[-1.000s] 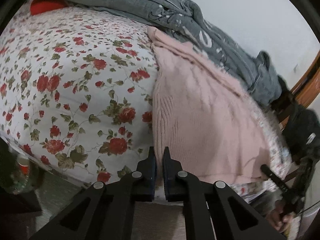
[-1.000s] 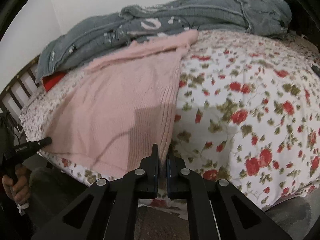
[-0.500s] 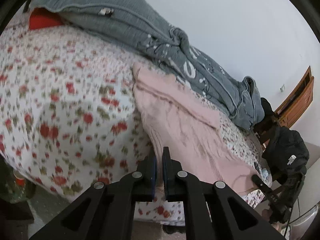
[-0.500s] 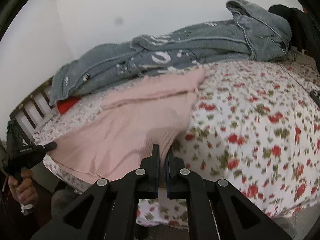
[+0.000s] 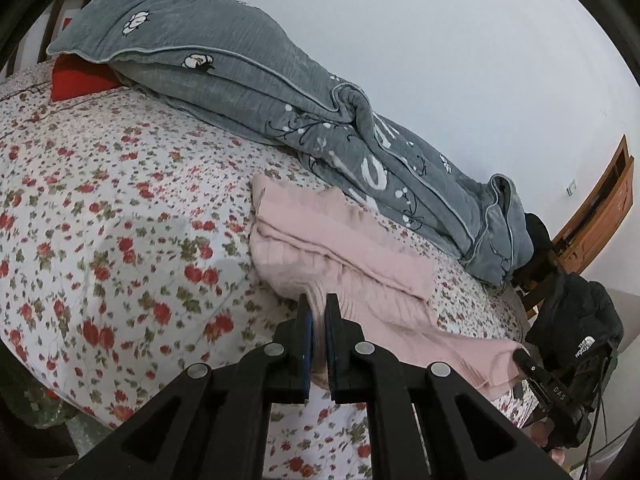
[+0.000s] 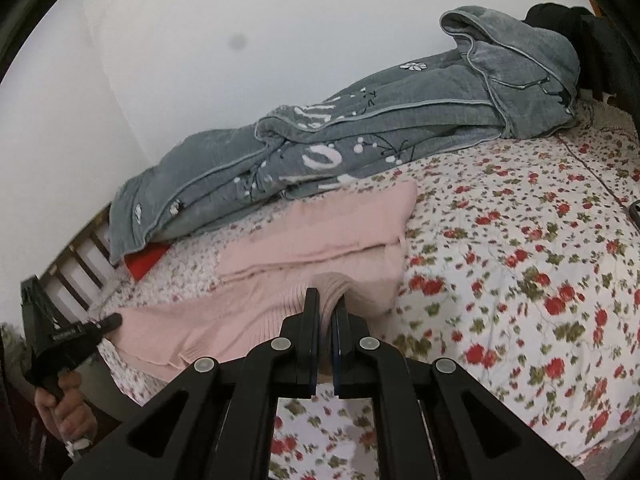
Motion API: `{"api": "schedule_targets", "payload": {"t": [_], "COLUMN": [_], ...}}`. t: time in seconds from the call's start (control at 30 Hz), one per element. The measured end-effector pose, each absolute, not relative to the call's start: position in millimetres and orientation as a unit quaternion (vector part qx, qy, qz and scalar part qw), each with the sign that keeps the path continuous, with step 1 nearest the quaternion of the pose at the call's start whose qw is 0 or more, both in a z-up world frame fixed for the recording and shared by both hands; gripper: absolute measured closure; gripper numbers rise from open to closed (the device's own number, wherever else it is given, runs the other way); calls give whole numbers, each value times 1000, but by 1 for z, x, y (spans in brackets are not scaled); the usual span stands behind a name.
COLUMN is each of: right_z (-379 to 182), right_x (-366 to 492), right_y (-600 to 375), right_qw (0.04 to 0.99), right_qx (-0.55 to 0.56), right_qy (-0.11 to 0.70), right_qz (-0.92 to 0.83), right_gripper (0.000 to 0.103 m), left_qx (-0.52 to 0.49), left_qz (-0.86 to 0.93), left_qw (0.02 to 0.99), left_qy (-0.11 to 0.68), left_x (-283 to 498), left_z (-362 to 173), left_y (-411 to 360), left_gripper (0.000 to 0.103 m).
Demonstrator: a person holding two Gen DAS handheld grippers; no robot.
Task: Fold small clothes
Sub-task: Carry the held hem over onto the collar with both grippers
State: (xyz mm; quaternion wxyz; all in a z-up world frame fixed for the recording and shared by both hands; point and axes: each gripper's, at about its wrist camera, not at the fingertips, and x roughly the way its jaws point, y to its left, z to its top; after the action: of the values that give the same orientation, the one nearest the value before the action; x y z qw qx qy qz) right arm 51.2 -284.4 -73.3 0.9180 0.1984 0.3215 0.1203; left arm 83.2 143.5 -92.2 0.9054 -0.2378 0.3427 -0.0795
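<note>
A pink knitted sweater [image 5: 340, 240] lies on the flowered bed sheet [image 5: 120, 240], its sleeves folded across the body. My left gripper [image 5: 318, 304] is shut on one corner of the ribbed hem and holds it up off the bed. The right wrist view shows my right gripper [image 6: 326, 300] shut on the other corner of the hem of the sweater [image 6: 320, 232], also raised. Each view catches the other gripper at the sweater's far corner: the right gripper [image 5: 520, 356], and the left gripper [image 6: 114, 320] held by a hand [image 6: 60, 400].
A rumpled grey quilt [image 5: 280, 100] runs along the wall behind the sweater, with a red pillow [image 5: 80, 76] under its end. A black backpack [image 5: 580, 328] and wooden furniture [image 5: 600, 208] stand past the bed. Headboard slats [image 6: 80, 272] show at the left.
Both grippers have risen, keeping hold of the hem. The sweater's lower edge has come up off the sheet and the wall now fills the top of both views.
</note>
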Motion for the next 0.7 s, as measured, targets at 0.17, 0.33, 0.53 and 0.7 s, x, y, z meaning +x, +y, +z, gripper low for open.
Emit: {"api": "schedule_targets", "payload": {"t": [0.17, 0.33, 0.53, 0.7], "right_z": [-63, -57, -53, -57], "right_x": [71, 90, 118, 146], "right_y": [-286, -281, -280, -285], "right_qw": [917, 923, 927, 928], "right_qx": [210, 199, 195, 201], "right_qy": [317, 310, 301, 297], "right_qz": [122, 116, 109, 104], "right_gripper": [98, 98, 98, 98], "left_qx": [-209, -175, -160, -158], "left_qz": [-52, -33, -27, -29], "left_qw": [917, 928, 936, 938], "left_qy": [337, 328, 313, 308], "left_x": [100, 119, 146, 173], "left_z": [-79, -71, -65, -64], "left_y": [137, 127, 122, 120], "left_gripper": [96, 96, 96, 96]}}
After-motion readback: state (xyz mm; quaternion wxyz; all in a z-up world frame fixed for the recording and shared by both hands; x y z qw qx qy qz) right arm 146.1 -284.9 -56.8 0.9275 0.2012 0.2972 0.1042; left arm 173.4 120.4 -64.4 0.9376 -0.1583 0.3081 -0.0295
